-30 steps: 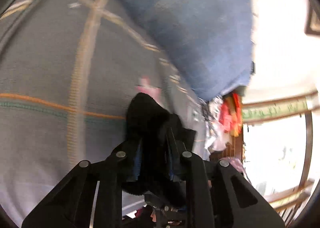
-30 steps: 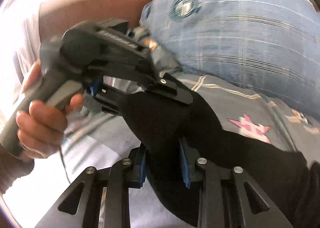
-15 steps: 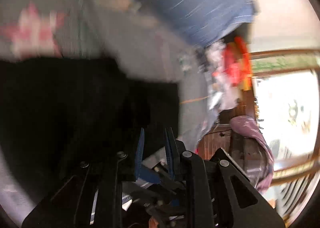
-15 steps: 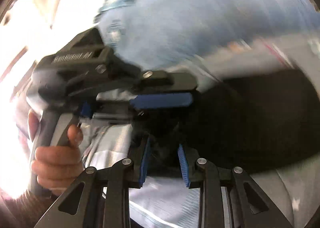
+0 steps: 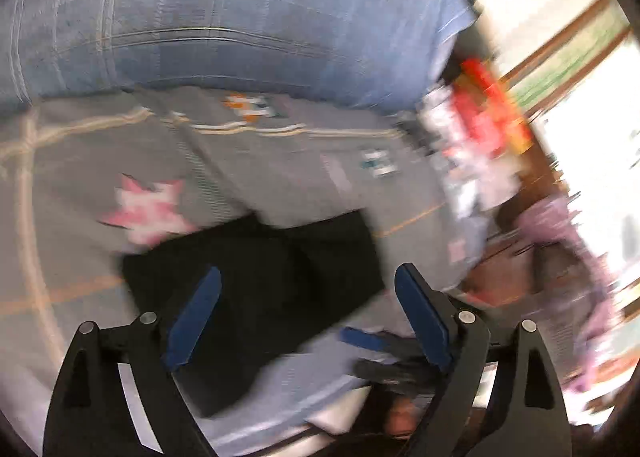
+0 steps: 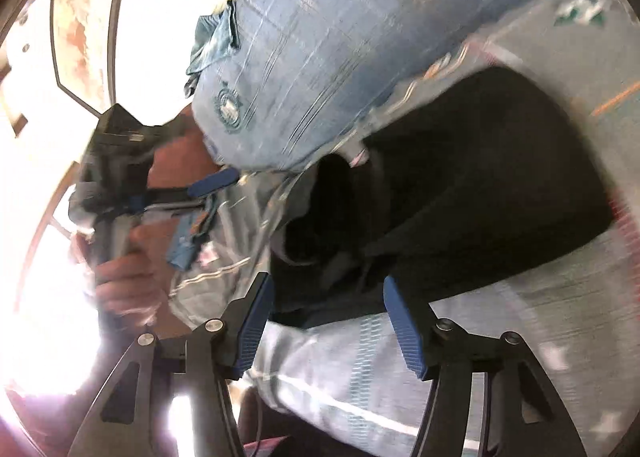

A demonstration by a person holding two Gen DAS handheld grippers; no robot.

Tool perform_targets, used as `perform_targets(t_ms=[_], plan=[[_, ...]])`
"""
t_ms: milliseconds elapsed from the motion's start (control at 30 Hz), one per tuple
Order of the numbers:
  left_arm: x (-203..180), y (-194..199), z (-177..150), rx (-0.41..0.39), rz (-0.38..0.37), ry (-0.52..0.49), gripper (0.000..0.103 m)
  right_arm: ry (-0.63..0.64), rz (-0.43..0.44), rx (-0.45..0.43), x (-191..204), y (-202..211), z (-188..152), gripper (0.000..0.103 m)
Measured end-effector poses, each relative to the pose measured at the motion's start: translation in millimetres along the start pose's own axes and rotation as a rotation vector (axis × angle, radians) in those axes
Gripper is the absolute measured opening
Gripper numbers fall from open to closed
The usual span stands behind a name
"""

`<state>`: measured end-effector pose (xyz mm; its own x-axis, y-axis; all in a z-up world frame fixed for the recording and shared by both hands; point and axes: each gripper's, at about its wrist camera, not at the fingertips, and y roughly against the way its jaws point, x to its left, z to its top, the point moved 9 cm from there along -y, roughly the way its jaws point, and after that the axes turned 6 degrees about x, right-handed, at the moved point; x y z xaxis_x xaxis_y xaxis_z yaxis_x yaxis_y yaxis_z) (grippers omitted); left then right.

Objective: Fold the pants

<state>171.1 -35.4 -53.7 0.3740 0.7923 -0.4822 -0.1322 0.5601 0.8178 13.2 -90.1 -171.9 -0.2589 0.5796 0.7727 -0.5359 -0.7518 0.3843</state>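
Lying in a dark, folded bundle on the grey patterned bedsheet (image 5: 280, 161), the black pants (image 5: 256, 281) sit just in front of both tools, close to the big blue checked pillow (image 5: 224, 17) at the head of the bed. The left gripper (image 5: 308, 317) has its blue-padded jaws spread wide with nothing between them; the cloth lies beyond and beneath the gap, not pinched. The right gripper (image 6: 326, 331) is likewise parted and empty, pointed at the near edge of the pants, where a loose fold gapes open. From the right side, the person's hand (image 6: 124, 285) shows wrapped round the handle of the other tool, held off to the side of the garment. Both views are smeared, so fine creases are hard to read. My guess is that a fold is laid down and both claws stand wide so the fabric rests flat, ready for smoothing or another fold.
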Motion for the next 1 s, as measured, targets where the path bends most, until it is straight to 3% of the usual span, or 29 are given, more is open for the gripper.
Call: perform_targets(t_ms=[100,167,300,500,567,633,667,700,767,867,1000], plan=[[22.2,-22.7,-0.2,0.124,0.041,-0.002,0.089,-0.016,0.049,0.051,8.7,-24.2,-5.3,0.060],[26.2,-33.7,-0.1,0.182,0.023,-0.008,0.089,-0.021,0.039,0.065,8.8,-39.7,-1.7,0.060],[23.9,-38.9,9.0,0.202,-0.005,-0.076,0.089,-0.040,0.065,0.096,11.7,-67.2,0.3,0.060],[46.1,-84.5,-4.8,0.372,0.032,-0.122,0.089,-0.011,0.073,0.079,13.1,-81.2,4.1,0.056],[45.5,-89.1,-9.5,0.347,0.025,-0.138,0.089,-0.015,0.064,0.077,10.0,-80.9,2.7,0.052],[43.8,-88.6,-10.1,0.294,0.012,-0.135,0.077,-0.021,0.043,0.083,8.4,-81.6,2.8,0.045],[44.4,-85.9,-10.8,0.278,-0.008,-0.111,0.056,-0.021,0.027,0.090,9.5,-81.9,4.0,0.039],[45.7,-83.0,-10.7,0.267,-0.024,-0.088,0.043,-0.023,0.045,0.094,14.1,-81.8,5.6,0.037],[48.0,-63.3,-11.4,0.222,-0.115,-0.010,0.036,-0.001,0.099,0.076,34.3,-73.2,12.0,0.028],[32.3,-19.1,-6.4,0.106,-0.236,0.033,0.036,0.105,0.129,0.027,66.4,-49.9,23.2,0.025],[-10.5,4.5,11.0,0.013,-0.257,0.004,0.036,0.165,0.153,-0.069,81.4,-5.2,39.0,0.024]])
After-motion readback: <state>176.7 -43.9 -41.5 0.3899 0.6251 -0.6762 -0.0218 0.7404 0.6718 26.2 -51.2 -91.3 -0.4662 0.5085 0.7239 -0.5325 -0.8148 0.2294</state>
